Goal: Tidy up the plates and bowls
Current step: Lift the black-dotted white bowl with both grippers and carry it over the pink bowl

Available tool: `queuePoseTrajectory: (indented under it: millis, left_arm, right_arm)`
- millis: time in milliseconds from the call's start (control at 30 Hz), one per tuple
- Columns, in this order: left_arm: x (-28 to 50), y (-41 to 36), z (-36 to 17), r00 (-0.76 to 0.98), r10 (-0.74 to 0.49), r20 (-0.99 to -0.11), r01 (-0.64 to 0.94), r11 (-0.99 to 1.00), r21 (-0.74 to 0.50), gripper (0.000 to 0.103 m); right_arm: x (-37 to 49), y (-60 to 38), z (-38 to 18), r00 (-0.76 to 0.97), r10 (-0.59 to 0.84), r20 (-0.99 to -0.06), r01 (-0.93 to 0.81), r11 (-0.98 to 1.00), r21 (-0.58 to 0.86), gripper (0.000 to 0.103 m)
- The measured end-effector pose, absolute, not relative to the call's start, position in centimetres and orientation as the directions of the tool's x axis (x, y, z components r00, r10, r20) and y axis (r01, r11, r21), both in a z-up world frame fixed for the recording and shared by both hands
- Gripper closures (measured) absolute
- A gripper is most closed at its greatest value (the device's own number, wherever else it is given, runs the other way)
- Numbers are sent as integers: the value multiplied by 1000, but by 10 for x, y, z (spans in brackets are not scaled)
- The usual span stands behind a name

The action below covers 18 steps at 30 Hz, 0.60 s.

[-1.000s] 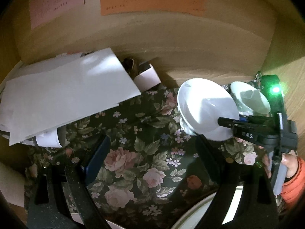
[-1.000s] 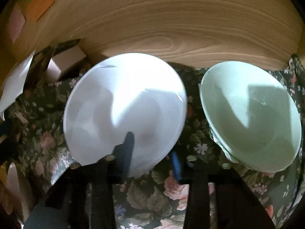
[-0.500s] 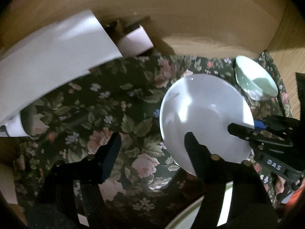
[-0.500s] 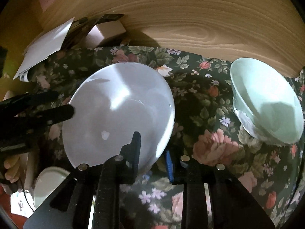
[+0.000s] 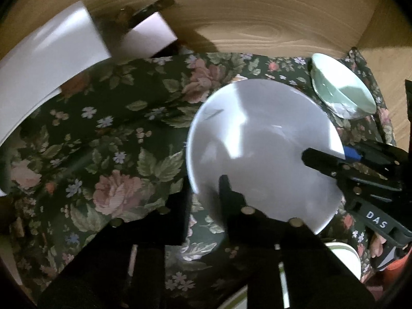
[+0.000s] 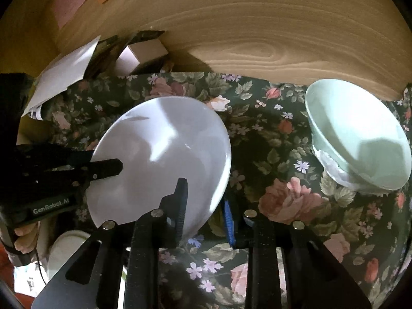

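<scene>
both grippers matte black plastic with round silver screw heads, left gripper (image 6: 108, 166) lettered "gen robot.ai" in white, right gripper (image 5: 327, 159) lettered "das" with blue pads (image 6: 229, 221), orange-red sleeve (image 5: 397, 266) at the right hand.

Left claw (image 5: 206, 188) and right claw (image 6: 203, 200) both angle downward, pinched nearly closed.

Dim, warm light overall. A hard patch of brightness falls on the white bowl (image 5: 262, 152) in both views, cut by dark finger shadows. The green bowl (image 6: 358, 134) carries a blocky shadow inside. Left wrist view is motion-blurred, paper (image 5: 49, 56) smeared; right wrist view is sharper. Fisheye bends the wood wall (image 6: 257, 25); corners go black.
</scene>
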<state>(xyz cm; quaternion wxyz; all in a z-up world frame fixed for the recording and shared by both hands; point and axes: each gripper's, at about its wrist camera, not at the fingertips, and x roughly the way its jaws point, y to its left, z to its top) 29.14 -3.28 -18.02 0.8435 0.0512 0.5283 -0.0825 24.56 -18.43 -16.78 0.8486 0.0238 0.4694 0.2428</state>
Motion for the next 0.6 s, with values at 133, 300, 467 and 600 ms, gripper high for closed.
queuePoseTrajectory:
  millis: [133, 300, 467, 600]
  left_arm:
    - [290, -36, -180, 446, -67, -892, 196, 980, 25, 88]
    - [286, -34, -175, 460, -78, -885, 193, 981, 13, 88]
    - [275, -32, -160, 499, -90, -862, 192, 981, 8, 88]
    - [263, -29, -148, 525, -104, -845, 191, 982, -3, 88]
  right_arm:
    - [247, -183, -170, 446, 435, -782, -388, 881, 270, 82]
    - [243, -184, -163, 464, 434, -772, -387, 883, 264, 82]
    - [234, -188, -148, 493, 440, -751, -390, 883, 262, 82]
    - [224, -188, -134, 523, 436, -733, -393, 886, 247, 82]
